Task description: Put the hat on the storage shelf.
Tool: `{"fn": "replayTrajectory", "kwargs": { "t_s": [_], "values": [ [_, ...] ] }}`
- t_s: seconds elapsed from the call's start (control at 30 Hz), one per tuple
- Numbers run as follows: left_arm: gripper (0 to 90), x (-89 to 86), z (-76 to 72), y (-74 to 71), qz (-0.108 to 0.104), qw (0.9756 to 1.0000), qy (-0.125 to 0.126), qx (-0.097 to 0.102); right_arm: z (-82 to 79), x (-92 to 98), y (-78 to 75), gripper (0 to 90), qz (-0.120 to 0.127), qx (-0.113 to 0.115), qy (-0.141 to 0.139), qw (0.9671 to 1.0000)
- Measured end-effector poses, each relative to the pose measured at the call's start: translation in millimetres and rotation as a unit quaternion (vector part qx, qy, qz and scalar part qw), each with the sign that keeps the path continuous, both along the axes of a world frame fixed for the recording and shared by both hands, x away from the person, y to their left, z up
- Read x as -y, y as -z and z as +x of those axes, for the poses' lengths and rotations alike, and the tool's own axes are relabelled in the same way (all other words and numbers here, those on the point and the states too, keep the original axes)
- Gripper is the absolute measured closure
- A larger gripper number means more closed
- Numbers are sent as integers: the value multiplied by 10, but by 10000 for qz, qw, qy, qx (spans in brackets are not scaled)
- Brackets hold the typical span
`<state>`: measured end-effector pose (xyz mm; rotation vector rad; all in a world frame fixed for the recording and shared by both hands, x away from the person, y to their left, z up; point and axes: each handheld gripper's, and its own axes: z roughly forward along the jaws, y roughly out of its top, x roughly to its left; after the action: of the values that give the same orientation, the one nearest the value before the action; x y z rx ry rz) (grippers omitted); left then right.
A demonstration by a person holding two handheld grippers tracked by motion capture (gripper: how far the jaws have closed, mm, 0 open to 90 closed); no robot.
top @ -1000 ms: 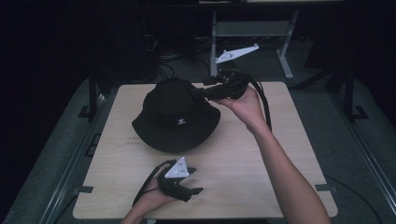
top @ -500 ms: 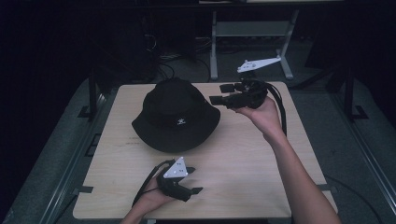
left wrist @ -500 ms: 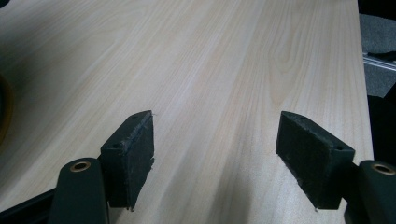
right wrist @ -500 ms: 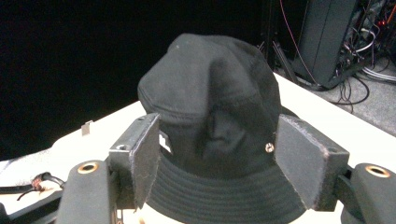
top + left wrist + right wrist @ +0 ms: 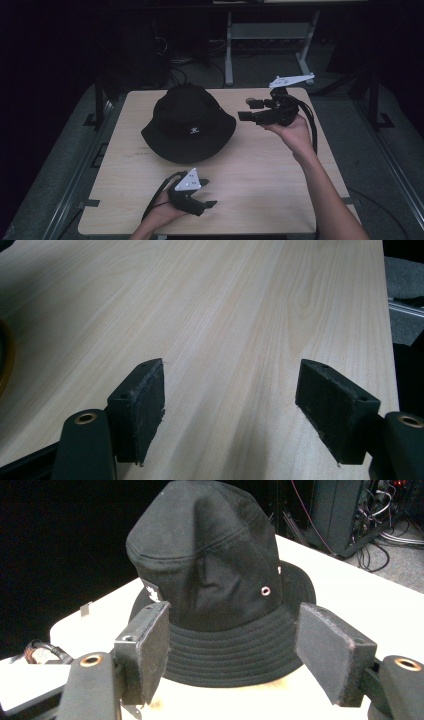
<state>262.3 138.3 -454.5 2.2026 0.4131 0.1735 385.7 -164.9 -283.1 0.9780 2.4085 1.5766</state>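
Room beyond the tabletop (image 5: pixel 260 165) is dark; only a metal stand's legs (image 5: pixel 229 55) and cables on the floor are legible. Tabletop: pale wood grain. One black bucket hat (image 5: pixel 189 125) sits crown up at centre-left, small white logo facing the near edge; its far brim is hidden behind the crown. Two grippers. Right gripper (image 5: pixel 248 110) hovers just right of the hat, jaws wide, having just been opening, nothing between them. Left gripper (image 5: pixel 207 192) rests near the front edge, jaws wide, empty.

The hat (image 5: pixel 220 580) brim's near edge is covered by both pads in the right gripper view. A yellow-rimmed thing (image 5: pixel 6 360) is cut off at the left gripper view's left edge, can't be identified.
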Motion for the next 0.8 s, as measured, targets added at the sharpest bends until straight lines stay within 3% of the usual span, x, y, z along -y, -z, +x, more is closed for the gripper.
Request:
{"fn": "replayTrajectory", "kwargs": {
  "t_s": [0.8],
  "values": [
    [272, -7, -1, -3, 14, 10000, -24, -8, -135, 386, 288, 265, -25, -187, 287, 9994]
  ]
}}
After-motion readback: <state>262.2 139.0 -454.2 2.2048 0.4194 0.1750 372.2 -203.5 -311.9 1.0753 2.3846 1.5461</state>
